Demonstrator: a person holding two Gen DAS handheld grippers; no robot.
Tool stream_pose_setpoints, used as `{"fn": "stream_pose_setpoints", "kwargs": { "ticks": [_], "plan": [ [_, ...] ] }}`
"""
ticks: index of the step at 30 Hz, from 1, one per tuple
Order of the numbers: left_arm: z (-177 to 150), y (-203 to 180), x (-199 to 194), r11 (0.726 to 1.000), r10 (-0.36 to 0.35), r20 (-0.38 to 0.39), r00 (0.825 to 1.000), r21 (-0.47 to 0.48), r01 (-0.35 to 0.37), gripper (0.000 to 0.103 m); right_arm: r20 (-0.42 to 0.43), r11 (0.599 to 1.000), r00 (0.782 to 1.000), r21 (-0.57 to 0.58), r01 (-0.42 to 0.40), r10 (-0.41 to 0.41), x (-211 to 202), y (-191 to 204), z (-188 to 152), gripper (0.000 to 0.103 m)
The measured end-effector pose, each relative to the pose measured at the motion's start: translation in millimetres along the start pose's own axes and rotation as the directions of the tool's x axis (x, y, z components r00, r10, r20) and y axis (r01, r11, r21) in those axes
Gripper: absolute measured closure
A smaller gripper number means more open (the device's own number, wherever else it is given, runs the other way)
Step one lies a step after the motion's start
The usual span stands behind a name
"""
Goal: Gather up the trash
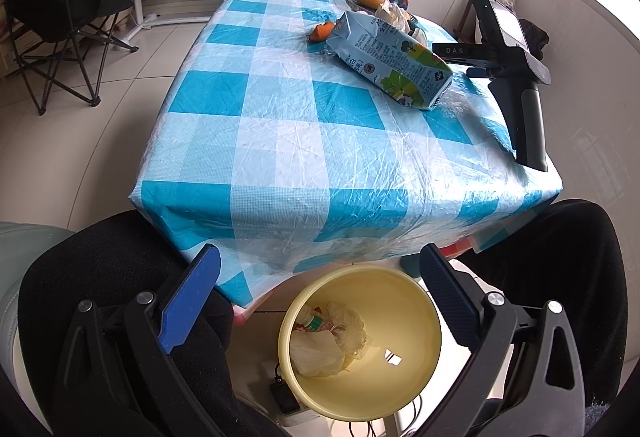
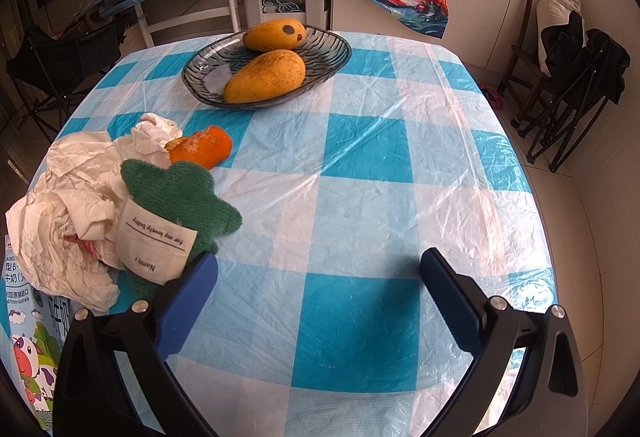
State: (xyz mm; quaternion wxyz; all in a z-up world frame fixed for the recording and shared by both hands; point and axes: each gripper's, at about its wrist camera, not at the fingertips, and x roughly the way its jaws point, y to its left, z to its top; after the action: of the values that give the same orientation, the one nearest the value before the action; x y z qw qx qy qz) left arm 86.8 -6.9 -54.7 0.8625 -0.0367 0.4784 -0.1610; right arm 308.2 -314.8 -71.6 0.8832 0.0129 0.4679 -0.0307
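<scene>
Over the yellow bin (image 1: 416,389) below the table edge, left gripper (image 1: 320,289) gapes empty; right gripper (image 2: 318,295) wide, empty, near crumpled paper (image 2: 68,213), milk carton (image 1: 390,59) awaiting pickup

glass dish (image 2: 340,49) | two mangoes (image 2: 265,76) | green plush toy (image 2: 176,193) | checked tablecloth (image 2: 360,197)

Milk carton (image 2: 28,341) cut off by left edge.

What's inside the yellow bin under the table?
The yellow bin holds a crumpled clear plastic bag, a pale wrapper and a small bottle with a green label. Whatever lies under that pile is covered.
</scene>
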Motion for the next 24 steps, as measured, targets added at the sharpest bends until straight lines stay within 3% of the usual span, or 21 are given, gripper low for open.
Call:
{"fn": "stream_pose_setpoints", "kwargs": {
  "ticks": [9, 24],
  "plan": [
    [-1.1, 5.3, -5.7, 1.000, 0.002, 0.029, 1.000, -0.027, -0.001, 0.007, 0.000, 1.000, 1.000, 0.000, 0.000, 0.000, 0.1, 0.0, 0.0, 0.006],
    [2.0, 5.0, -20.7, 0.997, 0.076, 0.105, 0.992, -0.028, -0.073, 0.007, 0.000, 1.000, 1.000, 0.000, 0.000, 0.000, 0.3, -0.5, 0.3, 0.006]
  ]
}}
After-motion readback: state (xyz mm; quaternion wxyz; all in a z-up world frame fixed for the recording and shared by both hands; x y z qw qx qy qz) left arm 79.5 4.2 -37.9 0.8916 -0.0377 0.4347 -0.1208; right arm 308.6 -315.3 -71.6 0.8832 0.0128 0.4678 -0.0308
